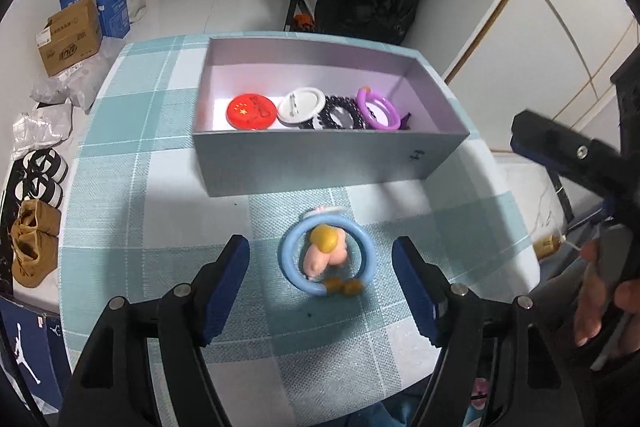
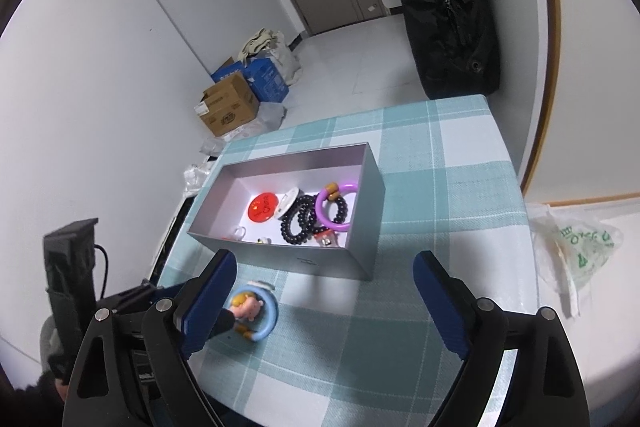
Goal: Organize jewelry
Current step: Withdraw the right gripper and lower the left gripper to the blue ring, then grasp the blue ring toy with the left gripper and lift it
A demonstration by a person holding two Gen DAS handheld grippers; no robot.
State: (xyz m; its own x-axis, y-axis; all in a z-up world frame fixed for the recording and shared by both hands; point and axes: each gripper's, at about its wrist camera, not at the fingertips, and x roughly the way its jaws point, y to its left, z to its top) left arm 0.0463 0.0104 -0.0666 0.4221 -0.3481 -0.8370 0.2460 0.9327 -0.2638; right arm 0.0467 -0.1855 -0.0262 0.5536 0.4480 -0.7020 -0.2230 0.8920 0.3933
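Left gripper [image 1: 320,283] gapes around the blue ring [image 1: 327,253], untouched. Right gripper [image 2: 324,303] gapes empty; only its view shows a red trinket [image 2: 325,238] at the box's [image 2: 280,259] 6 o'clock wall.

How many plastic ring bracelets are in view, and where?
2: a purple ring inside the grey box, and a blue ring with a doll charm on the tablecloth before it. Others may lie hidden.

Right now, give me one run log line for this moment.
left gripper: open around blue ring | right gripper: open, empty | box: holds other jewelry
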